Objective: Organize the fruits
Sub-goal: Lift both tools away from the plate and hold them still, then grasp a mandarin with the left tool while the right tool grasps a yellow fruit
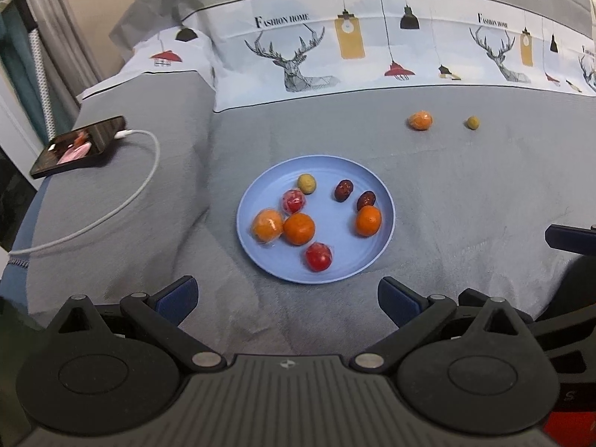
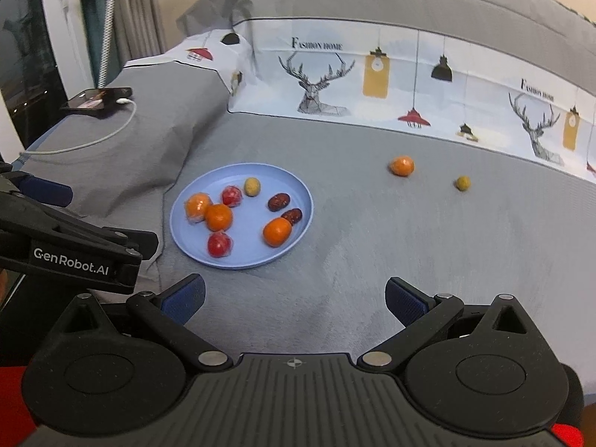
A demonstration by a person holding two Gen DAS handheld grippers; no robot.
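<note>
Left wrist view has us looking past our left gripper (image 1: 287, 294), fingers spread wide and holding nothing, at a blue plate (image 1: 335, 272) lying on the grey bed cover (image 1: 465, 205). Most of the fruit is already on it: three oranges (image 1: 298, 228), one of them in clear wrap, two wrapped red fruits (image 1: 319, 256), two dark dates (image 1: 343, 190) and a small yellow-green fruit (image 1: 307, 183).

Two pieces remain off the plate, farther back on the cover near the printed band: a wrapped orange (image 1: 419, 120) and, beside it to the right but apart, a small olive-coloured fruit (image 1: 472, 122).

From the right wrist view our right gripper (image 2: 295, 300) is also wide open and empty, hanging near the plate's front edge, well short of both strays. So we judge the sorting mostly done, with two pickups left; the right side sits closer to them. A phone (image 1: 80, 145) on its cable lies off to the left, out of the way.
</note>
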